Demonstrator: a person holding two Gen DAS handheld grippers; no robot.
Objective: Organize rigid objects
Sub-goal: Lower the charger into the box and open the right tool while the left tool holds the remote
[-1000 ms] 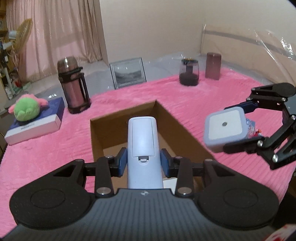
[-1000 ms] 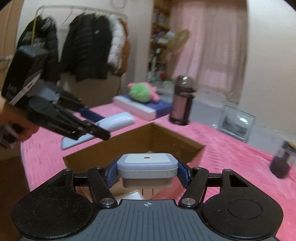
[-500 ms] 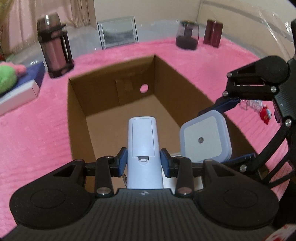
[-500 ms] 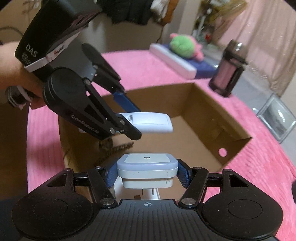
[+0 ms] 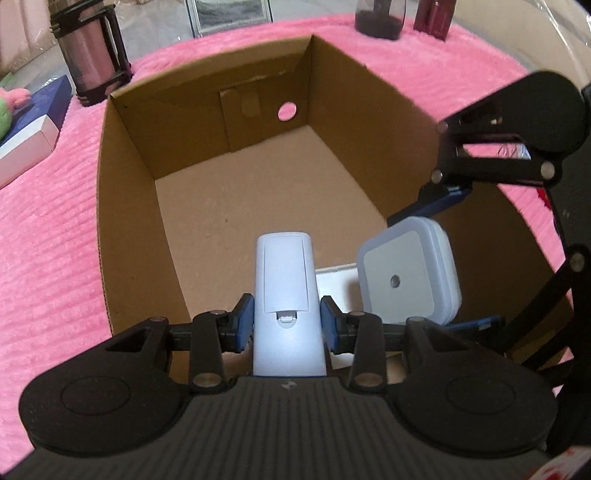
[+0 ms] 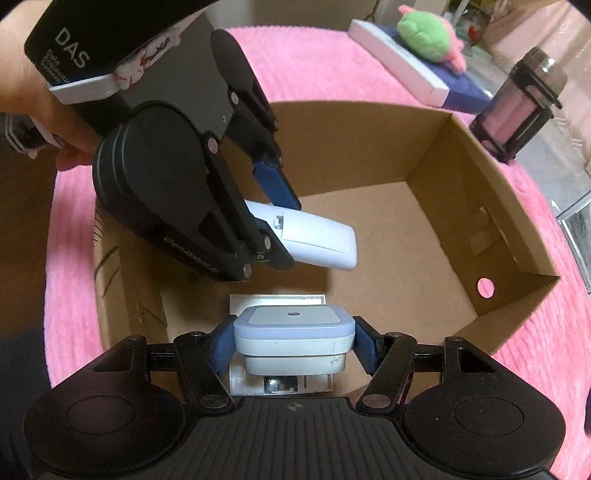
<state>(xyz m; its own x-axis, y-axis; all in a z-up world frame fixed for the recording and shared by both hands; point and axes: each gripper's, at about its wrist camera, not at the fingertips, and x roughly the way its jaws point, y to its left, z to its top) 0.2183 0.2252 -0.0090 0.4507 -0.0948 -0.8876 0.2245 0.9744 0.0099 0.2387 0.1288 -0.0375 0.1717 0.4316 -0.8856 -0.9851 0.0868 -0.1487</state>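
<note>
boxes: 1 cardboard box (image 5: 125, 206) | remotes: 1 (image 5: 286, 280) | square plug-in lights: 1 (image 5: 410, 277) | flasks: 1 (image 5: 92, 62) | plush toys: 1 (image 6: 428, 35) | picture frames: 1 (image 5: 229, 14) | grippers: 2

Pink fluffy rug (image 5: 44, 236) covers the floor; pink curtain (image 6: 532, 22) behind.

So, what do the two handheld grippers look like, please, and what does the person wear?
Both grippers, left gripper and right gripper, have black linkage fingers with blue pads and round black housings. The left one's body carries white "DAS" lettering and "GenRobot" on its housing. A dark striped cuff shows at the wrist.
</note>
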